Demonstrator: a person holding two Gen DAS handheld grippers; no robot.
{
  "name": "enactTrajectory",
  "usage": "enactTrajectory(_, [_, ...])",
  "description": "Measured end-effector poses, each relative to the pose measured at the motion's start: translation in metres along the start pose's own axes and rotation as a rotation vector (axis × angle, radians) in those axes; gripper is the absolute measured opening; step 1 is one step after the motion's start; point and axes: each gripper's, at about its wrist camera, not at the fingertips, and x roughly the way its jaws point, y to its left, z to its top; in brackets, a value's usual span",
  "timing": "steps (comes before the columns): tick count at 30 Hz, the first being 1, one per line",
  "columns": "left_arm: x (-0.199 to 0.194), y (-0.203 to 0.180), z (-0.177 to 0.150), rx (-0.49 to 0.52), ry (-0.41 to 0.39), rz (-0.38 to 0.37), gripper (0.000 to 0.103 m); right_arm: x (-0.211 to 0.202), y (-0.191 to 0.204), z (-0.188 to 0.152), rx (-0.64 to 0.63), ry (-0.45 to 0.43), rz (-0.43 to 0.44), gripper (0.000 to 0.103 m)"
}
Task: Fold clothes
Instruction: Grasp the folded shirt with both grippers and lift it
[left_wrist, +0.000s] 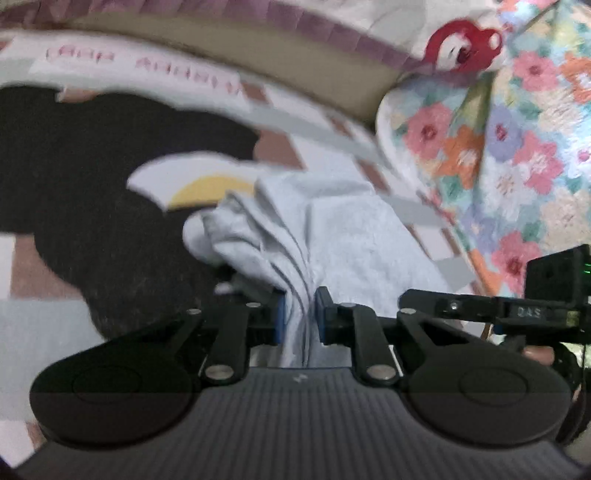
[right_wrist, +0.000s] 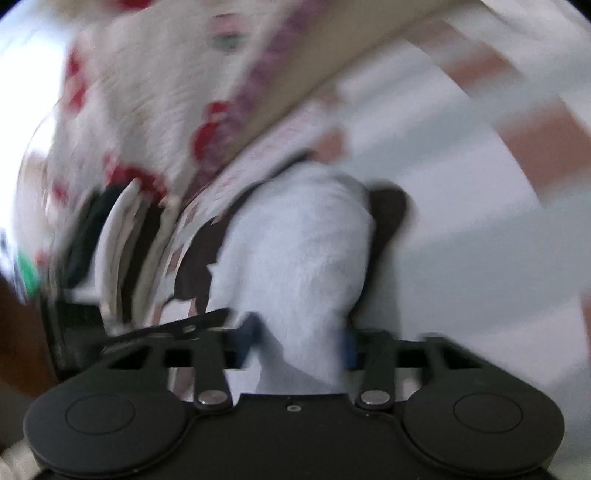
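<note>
My left hand-held gripper (left_wrist: 300, 314) is pinched nearly closed on a bunched edge of the pale blue-white garment (left_wrist: 332, 236), several thin layers stacked between the blue pads (left_wrist: 280, 317). In the right wrist view my right hand-held gripper (right_wrist: 301, 343) stands wider, with the same pale cloth (right_wrist: 295, 258) filling the gap between its pads; the picture is too blurred for me to say how firmly it grips, though the fabric appears held.

The cloth looks soft and light, a fleecy or terry weave that pleats and sags away from the pinch instead of holding its line. I judge it will not slip easily from the pads, but gathered layers can peel off one at a time, so hems and corners are the places to hold, not the loose middle.

Just beyond the left pads the garment fans out in folds and lies on a patterned mat (left_wrist: 55, 155) with a large dark shape, a white and yellow patch and pink checks. My other tool's black arm (left_wrist: 480, 310) crosses the right of the left wrist view. Further off to the right a floral quilt (left_wrist: 498, 140) is heaped, and at the far edge a white fabric with red print (left_wrist: 461, 44).

Whether this is an early or a late fold, the bunched cloth does not tell.
</note>
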Motion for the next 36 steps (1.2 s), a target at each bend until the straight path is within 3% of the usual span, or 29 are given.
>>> enactTrajectory(4, [-0.028, -0.013, 0.009, 0.069, -0.136, -0.031, 0.015, -0.024, 0.04, 0.004, -0.199, -0.105, -0.02, 0.031])
enactTrajectory(7, [-0.018, -0.012, 0.011, 0.064, -0.122, -0.014, 0.017, -0.022, 0.046, 0.008, -0.254, -0.111, -0.073, 0.031])
enactTrajectory(10, [0.008, 0.0, 0.005, 0.019, -0.027, 0.024, 0.017, -0.01, 0.033, 0.007, -0.225, -0.06, -0.136, 0.031])
enactTrajectory(13, [0.015, 0.005, 0.004, -0.011, 0.006, 0.013, 0.021, -0.008, 0.02, 0.002, -0.163, -0.055, -0.15, 0.032])
enactTrajectory(15, [0.015, 0.012, 0.005, -0.083, 0.026, -0.044, 0.042, -0.01, 0.012, 0.002, -0.108, -0.055, -0.124, 0.034])
enactTrajectory(18, [0.019, 0.024, 0.001, -0.191, 0.081, -0.107, 0.054, -0.012, -0.001, 0.001, -0.025, -0.055, -0.085, 0.037])
enactTrajectory(20, [0.023, 0.029, -0.003, -0.234, 0.118, -0.119, 0.054, -0.014, -0.008, -0.001, 0.024, -0.053, -0.06, 0.038])
enactTrajectory(22, [0.024, 0.024, -0.004, -0.196, 0.13, -0.092, 0.055, -0.013, -0.014, -0.005, 0.046, -0.042, -0.031, 0.039])
enactTrajectory(26, [0.031, 0.003, -0.007, -0.019, 0.13, -0.013, 0.06, -0.011, -0.031, -0.013, 0.138, -0.026, 0.019, 0.04])
enactTrajectory(29, [0.035, -0.008, -0.012, 0.054, 0.1, 0.013, 0.058, -0.006, -0.038, -0.015, 0.197, -0.02, 0.011, 0.045])
enactTrajectory(31, [0.037, -0.012, -0.011, 0.091, 0.087, 0.015, 0.044, 0.004, -0.035, -0.013, 0.191, 0.008, 0.001, 0.052])
enactTrajectory(33, [0.037, -0.017, -0.009, 0.145, 0.061, 0.017, 0.025, 0.014, -0.028, -0.009, 0.145, 0.04, -0.002, 0.053])
enactTrajectory(36, [0.031, -0.028, -0.006, 0.212, 0.031, 0.056, 0.015, 0.016, -0.005, -0.006, 0.022, 0.021, -0.042, 0.037])
